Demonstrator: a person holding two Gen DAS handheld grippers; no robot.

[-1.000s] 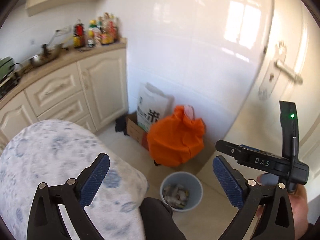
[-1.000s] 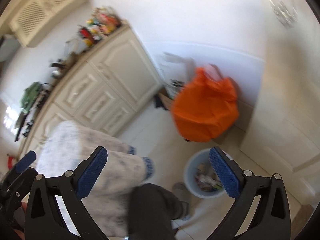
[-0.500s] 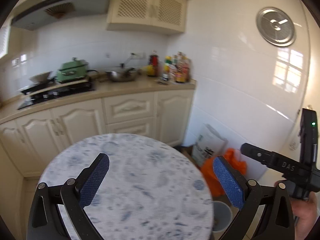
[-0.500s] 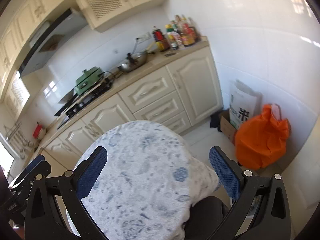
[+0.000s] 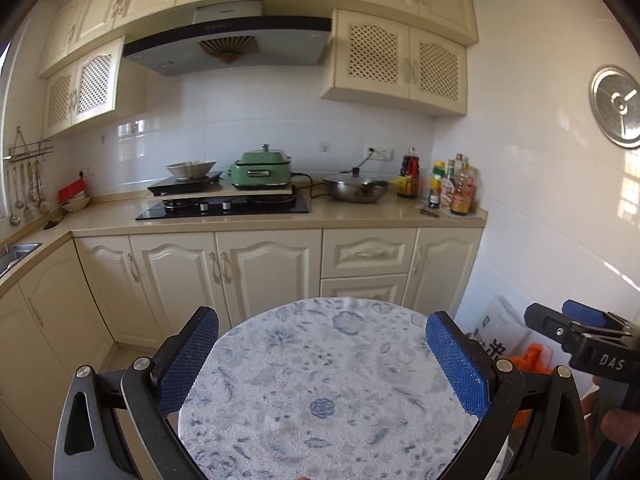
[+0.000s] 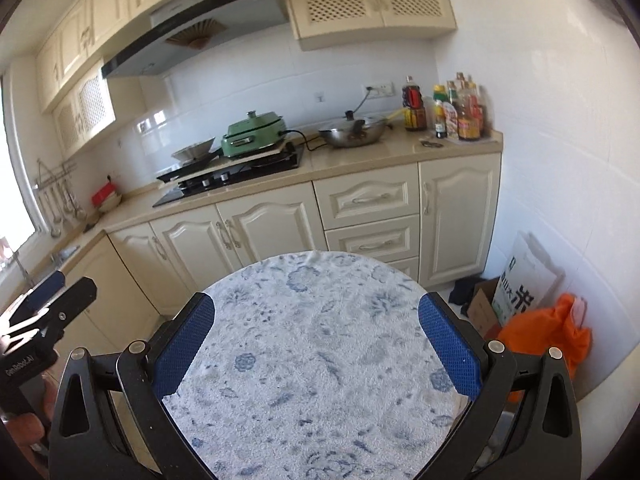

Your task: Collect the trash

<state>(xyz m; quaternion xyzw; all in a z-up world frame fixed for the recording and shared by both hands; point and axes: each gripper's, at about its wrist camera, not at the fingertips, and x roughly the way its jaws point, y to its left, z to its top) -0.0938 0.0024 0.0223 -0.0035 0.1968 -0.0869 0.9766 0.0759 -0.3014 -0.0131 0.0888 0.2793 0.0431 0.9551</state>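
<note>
My left gripper [image 5: 320, 364] is open and empty, held above a round table with a blue-flowered white cloth [image 5: 320, 380]. My right gripper [image 6: 316, 352] is also open and empty over the same cloth [image 6: 316, 340]. Each gripper shows at the edge of the other's view: the right one in the left wrist view [image 5: 588, 348], the left one in the right wrist view [image 6: 44, 316]. An orange trash bag [image 6: 548, 336] sits on the floor by the right wall; a bit of it shows in the left wrist view [image 5: 528, 360]. No loose trash lies on the cloth.
Cream cabinets [image 5: 260, 272] carry a counter with a hob [image 5: 224, 206], a green cooker [image 5: 262, 170], a wok [image 5: 354, 190] and bottles [image 5: 452, 186]. A white printed sack [image 6: 524, 284] and a cardboard box [image 6: 480, 306] stand beside the orange bag.
Both grippers have tilted up from the floor, where a grey bin and the orange bag showed, to face the table top and the kitchen counter. Both stay open.
</note>
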